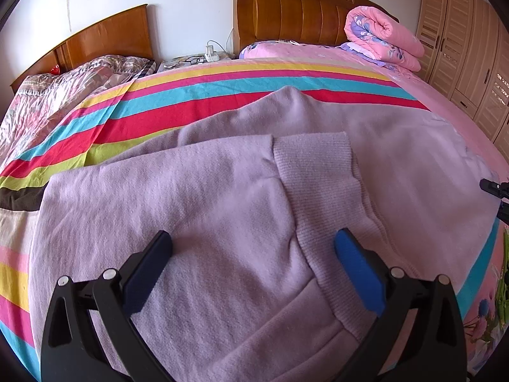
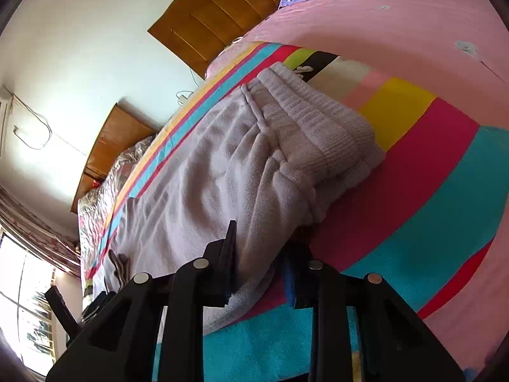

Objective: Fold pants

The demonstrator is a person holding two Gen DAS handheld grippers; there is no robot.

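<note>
Lilac knit pants (image 1: 203, 210) lie on the striped bedspread (image 1: 197, 92), one part folded over the other, with a ribbed cuff (image 1: 318, 165) on top. My left gripper (image 1: 253, 245) is open just above the folded cloth, holding nothing. In the right wrist view the pants (image 2: 222, 165) stretch away with the ribbed waistband (image 2: 321, 127) at the far end. My right gripper (image 2: 264, 242) is shut on the pants' near edge, which bunches between the fingers. Its tip also shows at the right edge of the left wrist view (image 1: 496, 191).
A rolled pink quilt (image 1: 381, 36) lies by the wooden headboard (image 1: 292, 9). A second bed (image 1: 63, 95) stands to the left, with a nightstand (image 1: 197, 59) between. A wardrobe (image 1: 470, 51) is at the right. The left gripper shows at lower left in the right wrist view (image 2: 63, 308).
</note>
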